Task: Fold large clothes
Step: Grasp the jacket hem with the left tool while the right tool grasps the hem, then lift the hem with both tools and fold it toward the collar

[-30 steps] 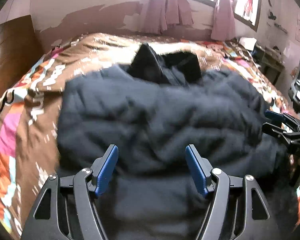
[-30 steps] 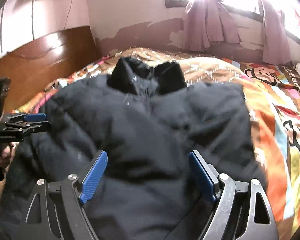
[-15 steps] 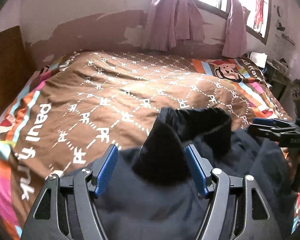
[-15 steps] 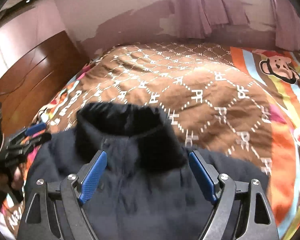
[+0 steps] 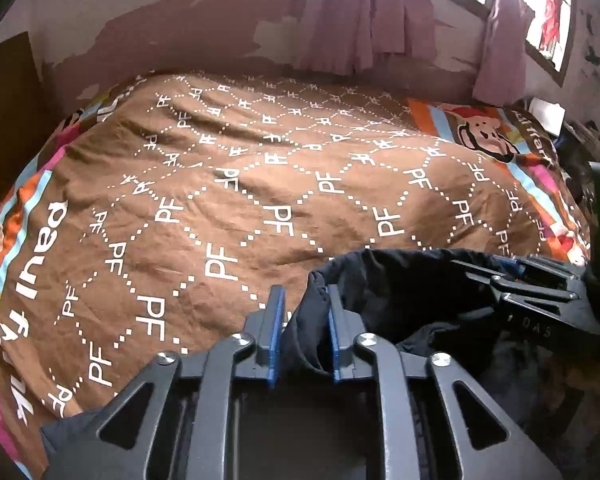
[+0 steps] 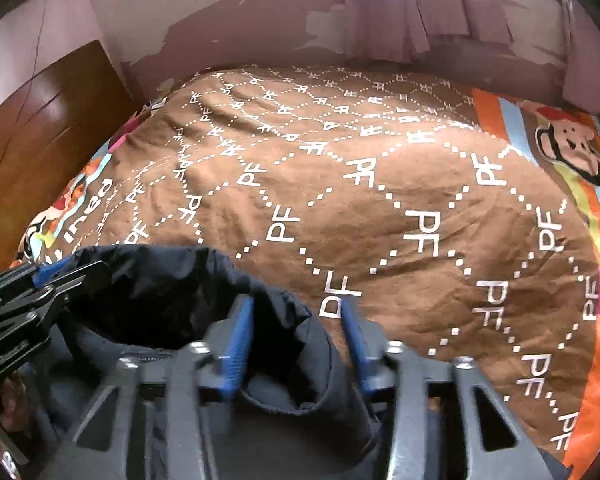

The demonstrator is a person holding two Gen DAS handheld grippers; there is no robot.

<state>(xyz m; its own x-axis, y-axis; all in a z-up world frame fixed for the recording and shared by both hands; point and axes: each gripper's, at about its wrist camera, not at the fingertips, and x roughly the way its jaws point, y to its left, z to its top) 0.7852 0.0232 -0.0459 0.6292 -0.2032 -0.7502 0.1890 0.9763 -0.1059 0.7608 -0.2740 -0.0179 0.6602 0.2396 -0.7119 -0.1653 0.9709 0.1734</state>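
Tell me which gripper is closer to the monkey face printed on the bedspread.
Right. The right gripper, at the jacket collar's right end, faces the monkey face ahead-right; the left gripper sits farther left.

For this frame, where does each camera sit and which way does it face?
Left wrist: sits on the left gripper, facing across the brown bedspread toward the curtained window; its fingers pinch the dark jacket; right gripper at right.
Right wrist: sits on the right gripper, facing the same way; fingers straddle a jacket fold; left gripper at left.
Shared: jacket, bedspread, wall, both grippers.
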